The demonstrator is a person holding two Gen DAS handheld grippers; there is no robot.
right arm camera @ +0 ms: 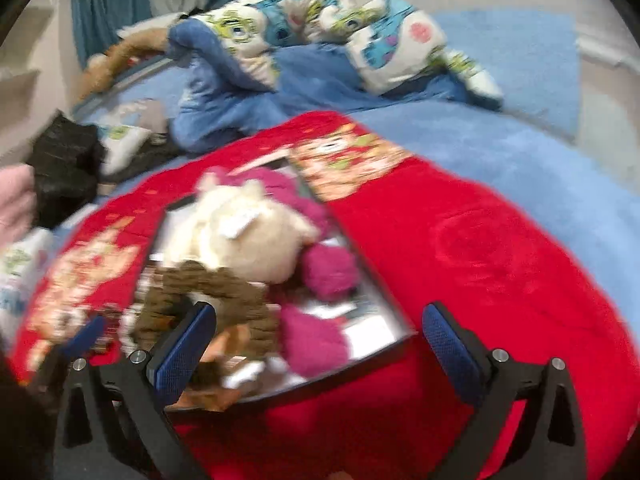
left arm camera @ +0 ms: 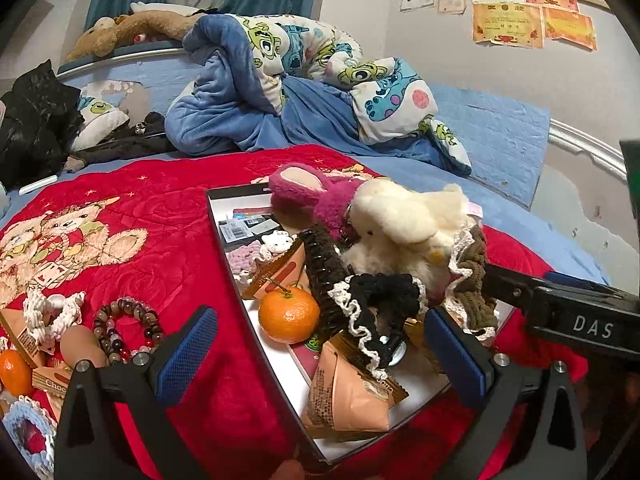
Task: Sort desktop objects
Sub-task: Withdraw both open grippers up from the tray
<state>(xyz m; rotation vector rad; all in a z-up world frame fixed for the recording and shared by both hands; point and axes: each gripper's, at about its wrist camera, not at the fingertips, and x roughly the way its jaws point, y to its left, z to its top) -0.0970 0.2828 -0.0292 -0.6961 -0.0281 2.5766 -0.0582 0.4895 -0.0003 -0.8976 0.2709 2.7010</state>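
Work surface: a red blanket (left arm camera: 168, 216) with a bear motif, spread over a blue bed (left arm camera: 492, 128); certificates (left arm camera: 508, 24) on the far right wall, their print unreadable. A shallow box (left arm camera: 224, 240) holds a cream plush (left arm camera: 404, 220), a pink plush (left arm camera: 304, 192), scrunchies and a tangerine (left arm camera: 289, 314). Left gripper (left arm camera: 320, 352) and right gripper (right arm camera: 320, 344) both spread wide, empty. "DAS" legible on the right gripper's body.

The left gripper (left arm camera: 320, 344) points forward and somewhat downward, its blue-padded jaws spread wide with nothing pressed between them. The right gripper (right arm camera: 320, 338) tilts downward too, jaws fully apart and gripping nothing.
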